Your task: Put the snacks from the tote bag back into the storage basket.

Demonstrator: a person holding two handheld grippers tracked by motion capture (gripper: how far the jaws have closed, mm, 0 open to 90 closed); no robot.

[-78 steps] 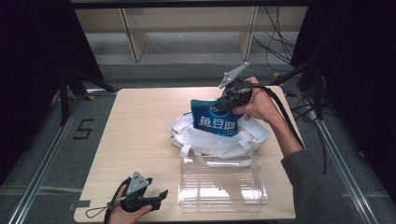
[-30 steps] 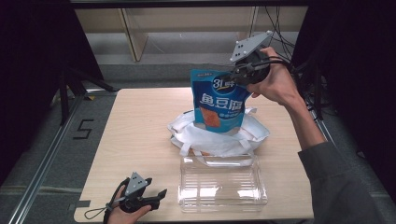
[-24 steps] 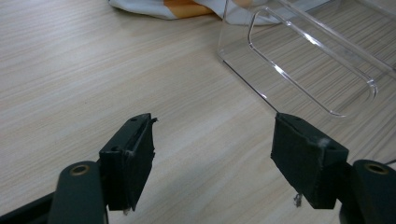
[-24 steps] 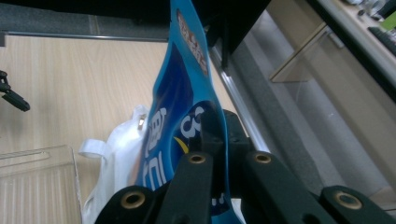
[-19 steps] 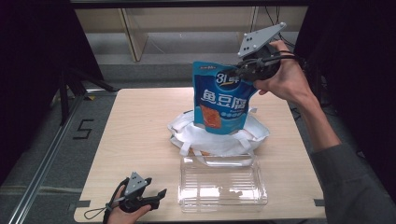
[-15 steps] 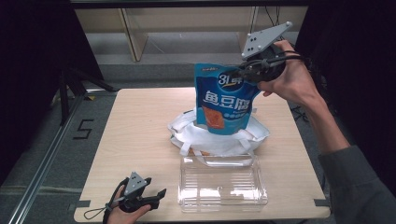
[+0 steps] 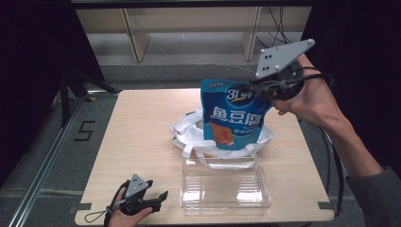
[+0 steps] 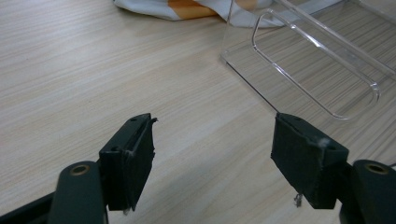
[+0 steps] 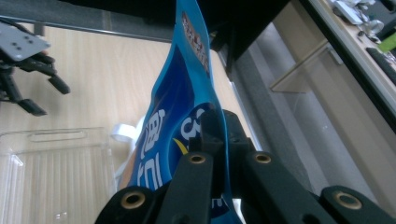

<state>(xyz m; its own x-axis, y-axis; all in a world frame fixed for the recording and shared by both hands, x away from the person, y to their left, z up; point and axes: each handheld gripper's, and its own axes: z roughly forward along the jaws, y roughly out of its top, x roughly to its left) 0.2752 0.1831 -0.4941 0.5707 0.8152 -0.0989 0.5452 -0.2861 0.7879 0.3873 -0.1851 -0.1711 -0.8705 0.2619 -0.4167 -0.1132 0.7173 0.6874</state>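
**Lifting a blue snack pouch clear of a white bag**

Resting at the table's near-left corner, the left gripper (image 7: 158, 197) is lying idle, jaws standing apart with nothing between them, pointing toward the clear plastic tray (image 7: 226, 208) just beside it. Sitting mid-table behind the tray, the white bag (image 7: 189, 132) is slumping open. Hanging above that bag, the blue pouch (image 7: 231, 116) is dangling upright, long axis vertical, bottom edge near the bag's mouth. Pinching the pouch's upper right corner, the right gripper (image 7: 250, 87) is clamping it from the right. The tray is lying directly toward the person from the pouch, so the right hand appears placed to carry it there.
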